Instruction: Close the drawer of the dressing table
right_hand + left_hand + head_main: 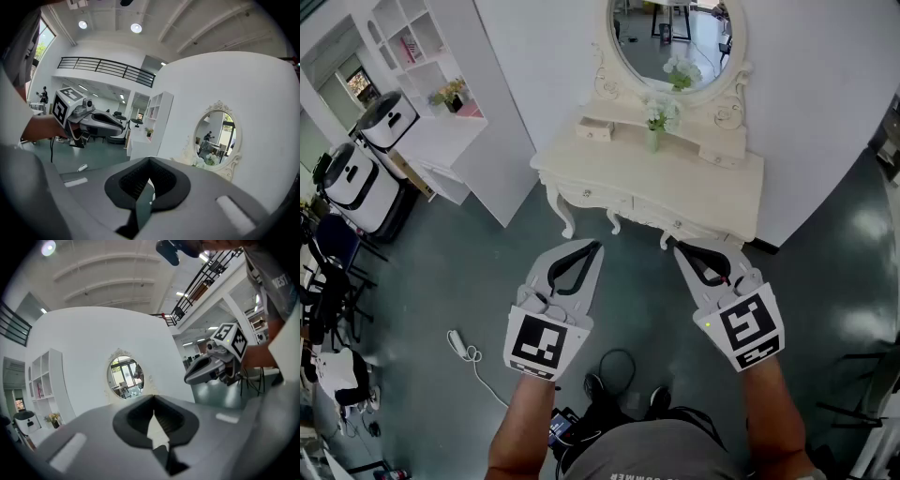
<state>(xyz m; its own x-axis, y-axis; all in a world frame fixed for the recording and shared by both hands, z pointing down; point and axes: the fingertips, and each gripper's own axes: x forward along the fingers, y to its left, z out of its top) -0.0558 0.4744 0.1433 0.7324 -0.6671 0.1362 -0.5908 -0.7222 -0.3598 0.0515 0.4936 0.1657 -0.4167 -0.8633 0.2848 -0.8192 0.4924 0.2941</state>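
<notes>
My left claw and my right claw are closest to me, side by side over the gray floor. Both are shut tight, and there is nothing in them. The cream counter stands just ahead of their tips, not touching them. The small drawer sits on top of it, ahead of my left claw and farther back. It looks pulled out a bit. A round mirror hangs beyond it.

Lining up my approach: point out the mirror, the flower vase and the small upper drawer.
mirror (670, 33), head view, glass centre
flower vase (652, 141), head view, vase body
small upper drawer (596, 130), head view, front face
</notes>
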